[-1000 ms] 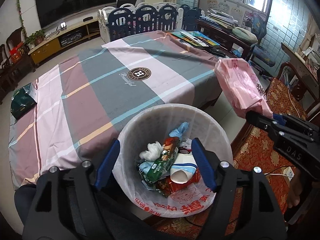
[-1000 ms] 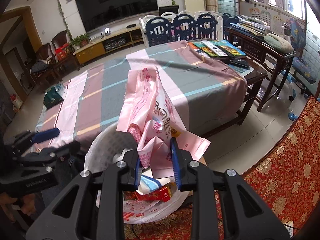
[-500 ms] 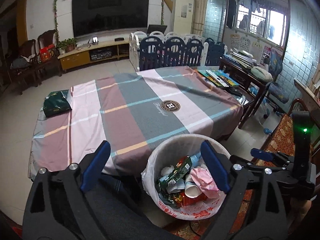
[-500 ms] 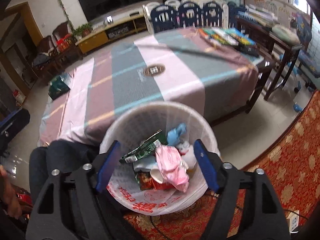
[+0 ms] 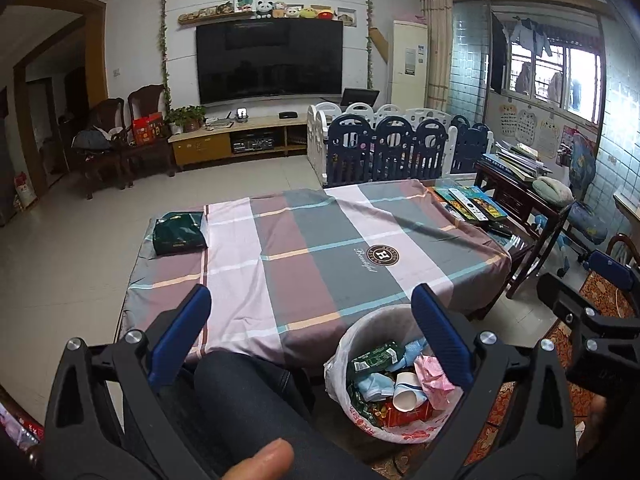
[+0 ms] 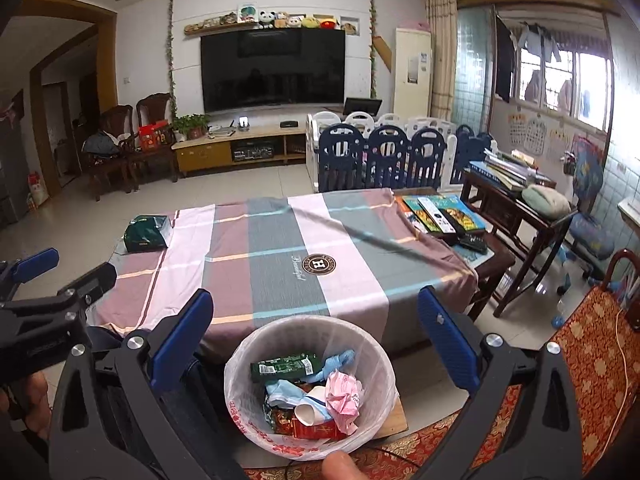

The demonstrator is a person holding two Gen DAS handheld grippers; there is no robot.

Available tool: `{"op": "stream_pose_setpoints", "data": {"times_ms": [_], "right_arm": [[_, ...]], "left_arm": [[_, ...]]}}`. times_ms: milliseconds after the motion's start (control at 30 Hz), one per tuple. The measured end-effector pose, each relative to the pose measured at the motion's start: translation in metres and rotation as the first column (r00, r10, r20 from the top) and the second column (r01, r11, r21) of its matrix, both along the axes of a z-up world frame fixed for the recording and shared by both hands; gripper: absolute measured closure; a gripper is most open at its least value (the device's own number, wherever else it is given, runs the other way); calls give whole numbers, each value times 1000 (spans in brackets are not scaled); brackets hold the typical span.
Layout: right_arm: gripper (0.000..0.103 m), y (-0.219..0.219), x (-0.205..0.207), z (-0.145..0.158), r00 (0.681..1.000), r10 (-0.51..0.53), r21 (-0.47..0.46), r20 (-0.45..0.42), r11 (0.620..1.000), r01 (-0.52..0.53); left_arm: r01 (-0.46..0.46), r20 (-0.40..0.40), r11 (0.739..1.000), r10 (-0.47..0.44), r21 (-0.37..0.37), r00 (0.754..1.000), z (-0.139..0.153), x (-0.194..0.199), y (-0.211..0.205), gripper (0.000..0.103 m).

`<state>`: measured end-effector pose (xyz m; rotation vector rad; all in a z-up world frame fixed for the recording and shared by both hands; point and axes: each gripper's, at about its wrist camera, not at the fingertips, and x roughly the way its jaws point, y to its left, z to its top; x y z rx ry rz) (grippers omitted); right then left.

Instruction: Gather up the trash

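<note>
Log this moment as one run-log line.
left gripper: jaws just opened, empty | right gripper: jaws just opened, empty | pink bag: crumpled in trash bin | tablecloth: green packet left
</note>
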<state>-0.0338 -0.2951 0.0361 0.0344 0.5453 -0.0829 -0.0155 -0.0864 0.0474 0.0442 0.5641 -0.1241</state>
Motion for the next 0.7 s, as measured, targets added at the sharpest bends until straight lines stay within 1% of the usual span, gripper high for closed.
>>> {"op": "stream_pose_setpoints", "data": {"times_ms": [100, 200, 700], "right_arm": [[3, 3, 1, -1, 1000, -2, -19, -2, 1000, 2], [3, 5, 3, -3, 1000, 3, -15, -13, 1000, -3], [3, 5, 10, -12, 999, -4, 7, -53, 1000, 4]], "left_arm": [[-40, 15, 999, 40, -9, 999, 6, -2, 8, 3], [-52, 24, 999, 52, -6, 998, 8, -3, 13, 3], [-48, 16, 999, 48, 16, 999, 6, -2, 9, 3]]}}
